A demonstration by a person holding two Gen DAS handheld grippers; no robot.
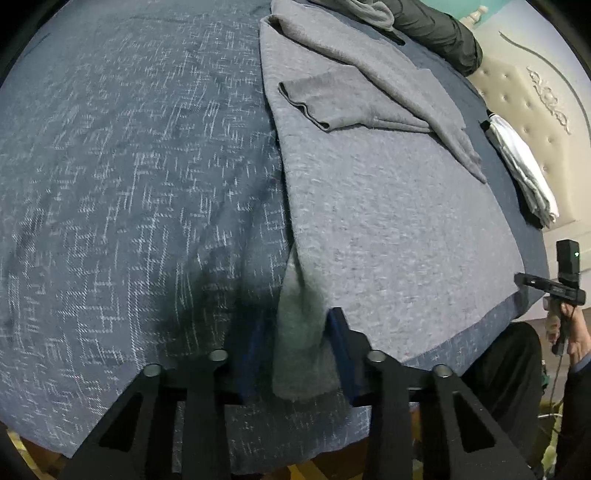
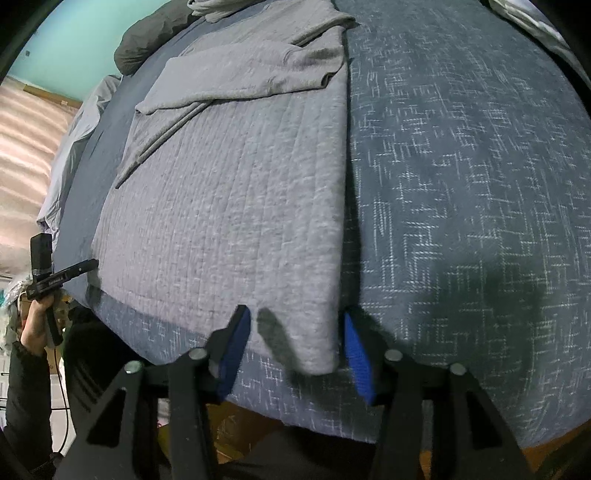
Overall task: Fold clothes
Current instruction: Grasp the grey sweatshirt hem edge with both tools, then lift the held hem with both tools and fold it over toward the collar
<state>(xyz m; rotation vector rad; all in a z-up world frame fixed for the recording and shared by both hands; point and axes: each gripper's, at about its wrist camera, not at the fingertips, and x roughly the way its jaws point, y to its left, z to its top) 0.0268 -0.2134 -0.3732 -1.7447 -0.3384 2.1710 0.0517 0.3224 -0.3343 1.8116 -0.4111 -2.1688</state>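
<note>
A grey knit sweater (image 1: 388,221) lies flat on a blue patterned bedspread (image 1: 129,184), its sleeves (image 1: 317,103) folded across the body. In the left wrist view my left gripper (image 1: 301,347) is shut on the sweater's near hem corner, and the cloth bunches up between the blue pads (image 1: 341,343). In the right wrist view the same sweater (image 2: 240,184) has its other near corner lying flat between the fingers of my right gripper (image 2: 295,354). That gripper is open: bedspread (image 2: 461,184) shows between the left pad (image 2: 232,350) and the cloth.
A dark jacket (image 1: 436,29) lies at the far end of the bed. A stack of folded white and black clothes (image 1: 524,173) sits by the tufted headboard (image 1: 535,103). A hand (image 1: 569,332) holds a gripper handle past the bed's near edge. Pale cloth (image 2: 74,147) hangs at the left side.
</note>
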